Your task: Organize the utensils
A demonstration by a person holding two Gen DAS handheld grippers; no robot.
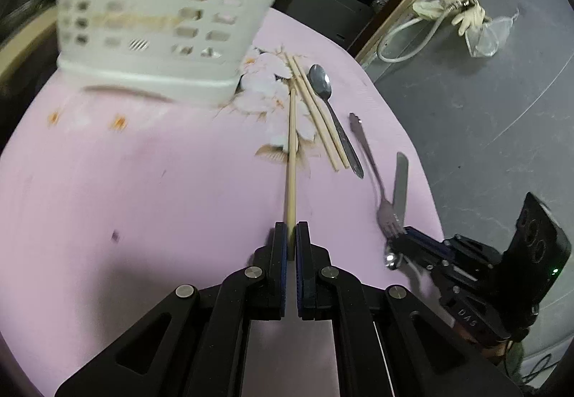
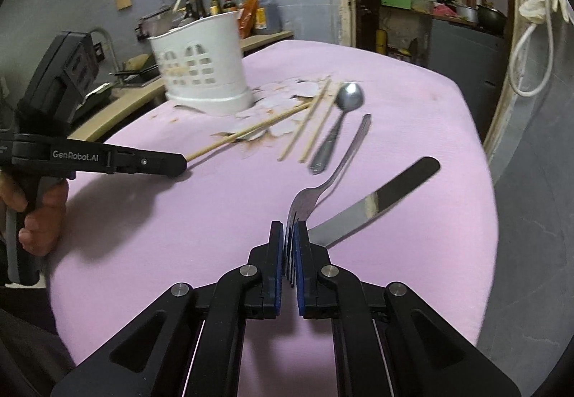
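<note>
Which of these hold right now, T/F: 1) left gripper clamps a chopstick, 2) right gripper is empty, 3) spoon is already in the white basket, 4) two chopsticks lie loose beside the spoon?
1) True: the left gripper is shut on a chopstick.
2) False: the right gripper is shut on the fork by its tines.
3) False: the spoon lies on the pink cloth, outside the white basket.
4) True: the two chopsticks lie beside it.

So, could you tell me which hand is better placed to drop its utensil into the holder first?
Probably left: the left gripper is shut on a chopstick already aimed toward the holder. The right gripper grips the fork, farther off.
</note>
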